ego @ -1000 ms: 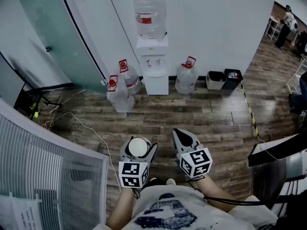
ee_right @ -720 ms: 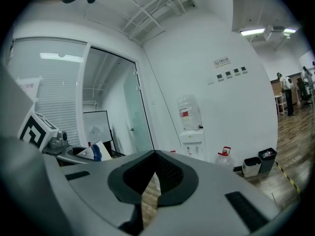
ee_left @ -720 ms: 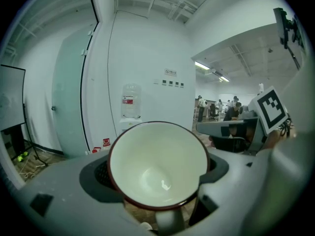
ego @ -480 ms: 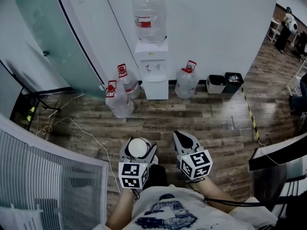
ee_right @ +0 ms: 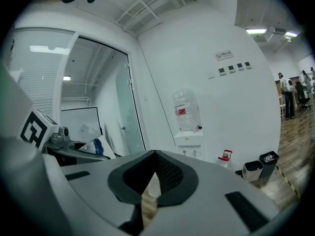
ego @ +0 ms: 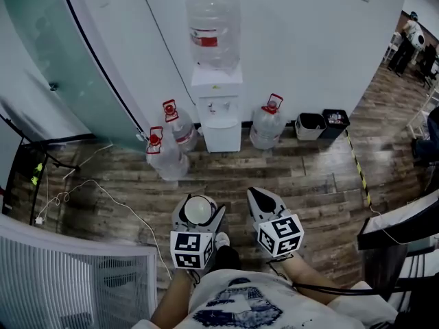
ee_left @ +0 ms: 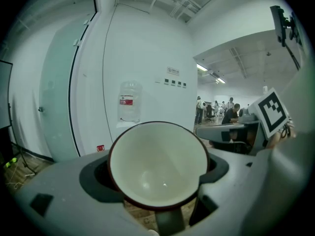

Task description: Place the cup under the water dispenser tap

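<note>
Carry step: left gripper pinches the cup upright, well apart from the water dispenser at the floor's far edge; right gripper pressed together, empty; next likely calls for closing in, then lining up under the tap

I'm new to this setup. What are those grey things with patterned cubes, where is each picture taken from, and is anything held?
There is no robot here: a person holds a two-jaw gripper in each hand, and the cubes are part of the grippers. One picture comes from a camera on the person's head, looking steeply down. The other two come from cameras riding on the grippers, looking along their jaws. The left gripper is closed on an empty cup, white inside with a dark rim. The right gripper has its jaws together, with nothing between. Ahead, against the white wall, stands the water dispenser with a bottle on top. Spare bottles and two bins sit on the wooden floor.
</note>
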A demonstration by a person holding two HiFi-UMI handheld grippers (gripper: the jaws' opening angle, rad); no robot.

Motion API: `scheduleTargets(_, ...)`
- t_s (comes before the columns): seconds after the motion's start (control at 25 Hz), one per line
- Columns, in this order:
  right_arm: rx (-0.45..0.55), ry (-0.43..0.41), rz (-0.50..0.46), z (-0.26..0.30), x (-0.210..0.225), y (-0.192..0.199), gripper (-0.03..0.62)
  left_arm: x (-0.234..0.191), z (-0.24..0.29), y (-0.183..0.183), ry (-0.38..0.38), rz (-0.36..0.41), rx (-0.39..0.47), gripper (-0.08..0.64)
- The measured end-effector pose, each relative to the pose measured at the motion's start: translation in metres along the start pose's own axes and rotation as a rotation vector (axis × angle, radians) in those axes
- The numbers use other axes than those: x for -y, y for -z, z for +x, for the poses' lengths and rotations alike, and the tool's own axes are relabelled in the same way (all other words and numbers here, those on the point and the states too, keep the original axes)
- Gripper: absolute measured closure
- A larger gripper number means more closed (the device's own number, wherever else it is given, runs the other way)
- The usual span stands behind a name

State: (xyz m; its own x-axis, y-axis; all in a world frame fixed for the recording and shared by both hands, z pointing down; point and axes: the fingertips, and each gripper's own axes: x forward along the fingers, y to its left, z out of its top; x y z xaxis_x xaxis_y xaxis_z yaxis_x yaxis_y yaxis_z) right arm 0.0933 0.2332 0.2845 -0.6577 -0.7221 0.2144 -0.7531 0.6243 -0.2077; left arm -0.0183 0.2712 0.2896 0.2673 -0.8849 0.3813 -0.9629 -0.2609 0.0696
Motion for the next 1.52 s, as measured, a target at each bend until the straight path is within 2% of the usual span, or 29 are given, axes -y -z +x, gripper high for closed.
scheduleTargets(0.32,-0.004,0.030,0.010,0.097,0.006,-0.022,0.574,-0.075,0.059,-0.025,0.037,0.011,-0.025,0.101)
scheduleTargets(0.6,0.005,0.066,0.019,0.153,0.007,-0.036,0.574,-0.118,0.094,-0.042,0.084,0.031,-0.033,0.101)
scheduleTargets(0.92,-0.002,0.093,0.007,0.176,0.014,-0.044,0.574,-0.133,0.117,-0.051,0.118,0.029,-0.034,0.101)
scheduleTargets(1.2,-0.016,0.103,0.018,0.192,0.032,-0.039,0.574,-0.143,0.141,-0.049,0.116,0.022,-0.046,0.101)
scheduleTargets(1.52,-0.051,0.099,0.037,0.240,0.069,-0.033,0.574,-0.164,0.198,-0.052,0.114,0.014,-0.074,0.101)
